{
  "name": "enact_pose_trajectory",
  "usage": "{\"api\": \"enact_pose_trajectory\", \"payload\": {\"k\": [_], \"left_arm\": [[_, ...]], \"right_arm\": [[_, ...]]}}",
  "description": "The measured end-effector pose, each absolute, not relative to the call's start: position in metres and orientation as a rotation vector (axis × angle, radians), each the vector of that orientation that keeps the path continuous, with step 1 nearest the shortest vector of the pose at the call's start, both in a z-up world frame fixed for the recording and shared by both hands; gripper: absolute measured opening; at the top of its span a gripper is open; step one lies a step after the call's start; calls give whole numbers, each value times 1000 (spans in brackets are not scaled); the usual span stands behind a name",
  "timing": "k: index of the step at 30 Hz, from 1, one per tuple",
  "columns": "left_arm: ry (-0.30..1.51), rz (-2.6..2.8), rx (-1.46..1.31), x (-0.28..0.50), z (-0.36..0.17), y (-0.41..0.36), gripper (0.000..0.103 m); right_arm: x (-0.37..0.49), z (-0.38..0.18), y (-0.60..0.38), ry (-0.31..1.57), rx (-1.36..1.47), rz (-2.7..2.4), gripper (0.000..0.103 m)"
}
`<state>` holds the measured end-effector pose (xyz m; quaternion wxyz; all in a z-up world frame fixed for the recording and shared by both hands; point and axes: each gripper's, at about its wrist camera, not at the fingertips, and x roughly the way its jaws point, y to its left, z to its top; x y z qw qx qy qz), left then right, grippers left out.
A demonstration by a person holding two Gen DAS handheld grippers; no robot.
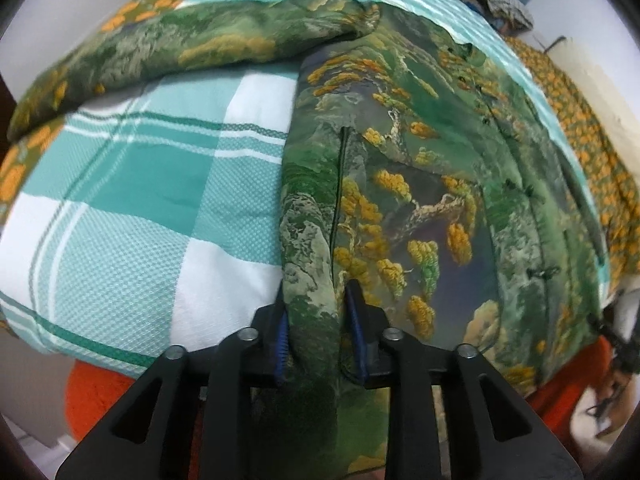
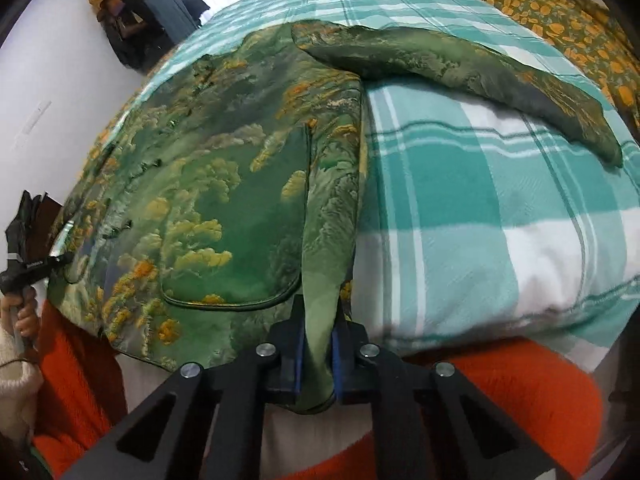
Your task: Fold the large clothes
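Note:
A large green jacket with a yellow tree and landscape print (image 1: 420,184) lies spread on a teal and white checked bed cover (image 1: 140,208). My left gripper (image 1: 318,332) is shut on the jacket's left bottom hem. One sleeve (image 1: 192,48) stretches out to the far left. In the right wrist view the jacket (image 2: 208,184) lies to the left, and my right gripper (image 2: 318,354) is shut on its right bottom hem. The other sleeve (image 2: 460,68) stretches out to the far right. The left gripper (image 2: 36,266) also shows at the far left there, held by a hand.
An orange blanket (image 2: 520,392) hangs below the bed's near edge. A green and orange flowered quilt (image 2: 560,4) lies along the far side of the bed. White walls stand at the sides, with dark bags (image 2: 124,20) hanging near a doorway.

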<state>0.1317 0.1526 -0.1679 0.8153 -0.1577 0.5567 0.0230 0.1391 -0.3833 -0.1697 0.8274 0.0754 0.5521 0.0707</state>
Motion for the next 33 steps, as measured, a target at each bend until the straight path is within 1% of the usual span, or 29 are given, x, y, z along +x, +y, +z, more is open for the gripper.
{"api": "enact_pose_trajectory", "payload": {"k": [1,2,4,5,6,7,8,9,10,11,12,14,20,25,29,33], "left_arm": [[1180,71,-319,130,-166,153,41],[1169,86,-310,128,-162,152,45],[1118,98,-302,120,-148,154,62],[1078,107,-297,115,-138,153,66],[1042,117,-290,111,-129,152,76],[980,134,-278,104,-115,150,88],[930,147,-269,99,-106,149,93],[867,162,-262,94,-95,146,102],[786,178,-257,86,-83,143,102],[732,188,-255,82,-75,141,102],[695,192,-254,81,-67,138,102],[657,150,-262,83,-58,133,102],[647,40,-213,89,-56,101,102],[781,-68,-165,91,-81,69,102],[824,-76,-138,89,-84,48,102],[794,-64,-102,87,-73,39,102]], "right_arm": [[141,-170,-382,1168,141,130,15],[143,-168,-382,1158,127,97,22],[144,-157,-380,1112,112,71,32],[142,-148,-377,1078,94,54,43],[140,-140,-373,1038,73,35,53],[136,-132,-370,1004,57,19,56],[133,-121,-366,961,37,-3,59],[133,-116,-363,939,27,-16,63],[130,-109,-358,910,17,-35,65],[129,-102,-353,881,11,-45,70],[128,-99,-347,863,7,-45,74],[123,-93,-333,840,-18,-35,79],[110,-82,-304,764,-73,13,81],[97,-72,-294,674,-80,68,82],[97,-73,-290,676,-71,107,83],[94,-75,-282,675,-96,138,83]]}}
